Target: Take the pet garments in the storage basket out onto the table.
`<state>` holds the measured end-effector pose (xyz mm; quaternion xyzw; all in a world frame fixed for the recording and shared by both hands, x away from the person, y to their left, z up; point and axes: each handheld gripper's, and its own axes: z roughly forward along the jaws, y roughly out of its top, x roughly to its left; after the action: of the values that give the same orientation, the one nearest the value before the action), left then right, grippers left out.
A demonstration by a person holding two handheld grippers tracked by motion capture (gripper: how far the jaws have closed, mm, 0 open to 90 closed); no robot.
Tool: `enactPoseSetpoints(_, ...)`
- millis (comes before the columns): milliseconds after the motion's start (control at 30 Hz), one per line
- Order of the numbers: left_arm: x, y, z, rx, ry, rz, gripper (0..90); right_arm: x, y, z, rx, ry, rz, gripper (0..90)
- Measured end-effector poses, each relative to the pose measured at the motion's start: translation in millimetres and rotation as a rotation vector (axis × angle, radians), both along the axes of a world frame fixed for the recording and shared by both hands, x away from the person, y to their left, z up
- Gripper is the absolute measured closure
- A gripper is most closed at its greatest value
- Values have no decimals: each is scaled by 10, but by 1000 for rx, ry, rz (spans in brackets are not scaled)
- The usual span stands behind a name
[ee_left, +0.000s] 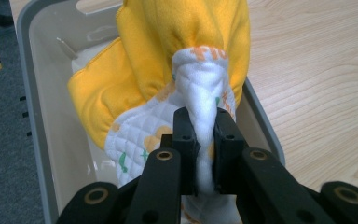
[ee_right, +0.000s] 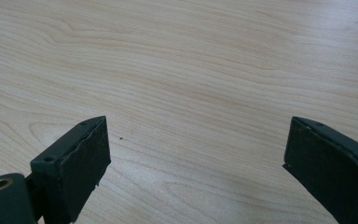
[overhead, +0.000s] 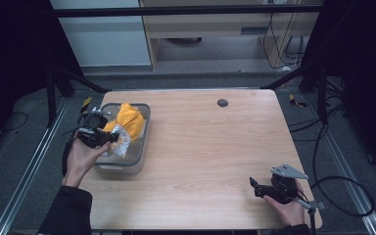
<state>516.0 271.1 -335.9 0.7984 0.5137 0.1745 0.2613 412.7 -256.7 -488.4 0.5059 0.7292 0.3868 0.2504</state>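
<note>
Left gripper view: the left hand-held gripper (ee_left: 206, 140) is pinching a bunched fold of the soft, light yellow-and-white cloth (ee_left: 186, 60) over the grey bin (ee_left: 42, 135) at the counter's left edge.

Table (overhead: 210, 147): light wood-grain top, rectangular, central; small dark round grommet (overhead: 222, 103) near its far edge at 12 o'clock.
Floor (overhead: 24, 122): grey carpet all round.
Metal rails (overhead: 22, 171): along the floor at 9 and 3 o'clock.
Black frame struts (overhead: 78, 78): angled, at 10 and 2 o'clock.
Pale wooden cabinet (overhead: 215, 29): beyond the table at 12 o'clock, white panel (overhead: 103, 34) to its left.
Loose black cables (overhead: 342, 191): coiled at 4 o'clock.
Light: dim, corners dark.
</note>
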Motion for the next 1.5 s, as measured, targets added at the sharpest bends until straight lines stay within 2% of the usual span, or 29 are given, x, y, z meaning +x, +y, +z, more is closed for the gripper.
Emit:
enactPoseSetpoints(200, -68, -31, 92, -4, -23, -30, 820, 1, -2, -1, 0, 0, 1, 69)
enactPoseSetpoints(667, -216, -154, 247, -18, -45, -115, 820, 1, -5, -3, 0, 1, 0, 68)
enactPoseSetpoints(1200, -387, -476, 396, -13, -58, -244, 820, -2, -5, 0, -1, -3, 0, 67)
enactPoseSetpoints(1500, -460, -705, 421, 9, -60, -316, 820, -11, 1, 3, -2, -3, 0, 67)
